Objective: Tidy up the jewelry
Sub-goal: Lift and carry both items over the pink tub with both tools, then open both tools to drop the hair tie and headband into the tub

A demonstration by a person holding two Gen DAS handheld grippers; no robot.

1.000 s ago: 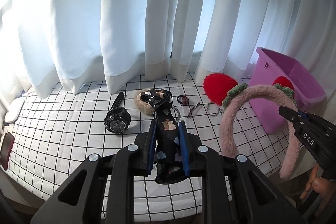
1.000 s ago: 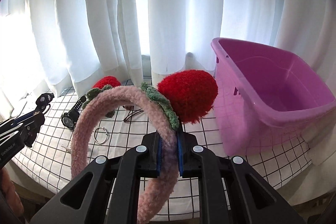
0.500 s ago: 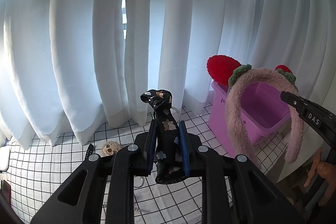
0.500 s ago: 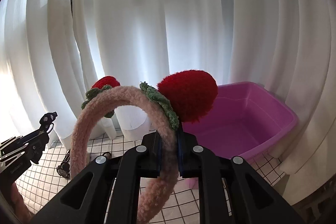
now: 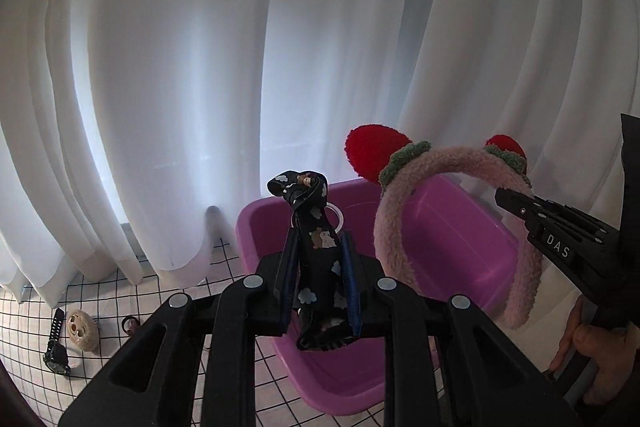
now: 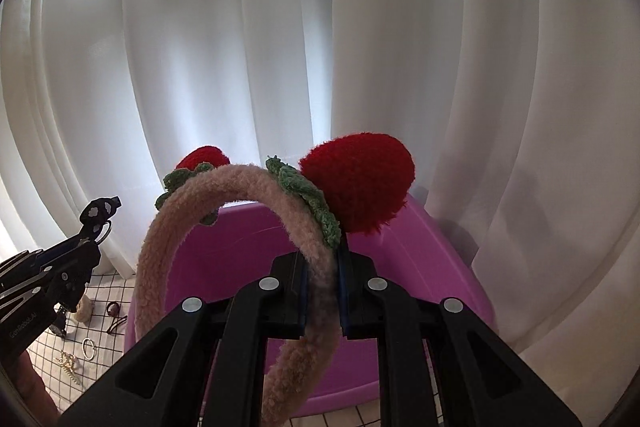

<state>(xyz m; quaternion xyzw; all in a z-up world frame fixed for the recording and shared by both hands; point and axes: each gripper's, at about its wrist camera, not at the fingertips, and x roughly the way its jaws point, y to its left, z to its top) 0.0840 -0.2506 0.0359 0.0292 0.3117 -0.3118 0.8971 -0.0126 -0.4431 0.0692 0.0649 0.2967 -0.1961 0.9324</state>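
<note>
My left gripper (image 5: 318, 259) is shut on a black fabric strap (image 5: 316, 247) printed with cartoon animals, which carries a metal ring. It hangs above the purple plastic bin (image 5: 460, 251). My right gripper (image 6: 322, 259) is shut on a fuzzy pink headband (image 6: 256, 187) with two red strawberry ears, held over the same bin (image 6: 440, 267). In the left wrist view the headband (image 5: 448, 167) and right gripper (image 5: 520, 207) stand at the right, above the bin. In the right wrist view the left gripper (image 6: 90, 235) with the strap shows at the left edge.
White curtains (image 5: 280, 47) hang right behind the bin. On the black-checked white cloth (image 5: 32, 323) to the left lie a black watch (image 5: 56, 351), a round beige sloth-face piece (image 5: 80, 327), a dark hair tie (image 6: 114, 307), a ring (image 6: 89, 349) and a gold clip (image 6: 68, 367).
Both grippers have swung right and upward with their loads, from over the checked cloth to above the purple bin. The watch and small pieces have slid to the far left of both views.
</note>
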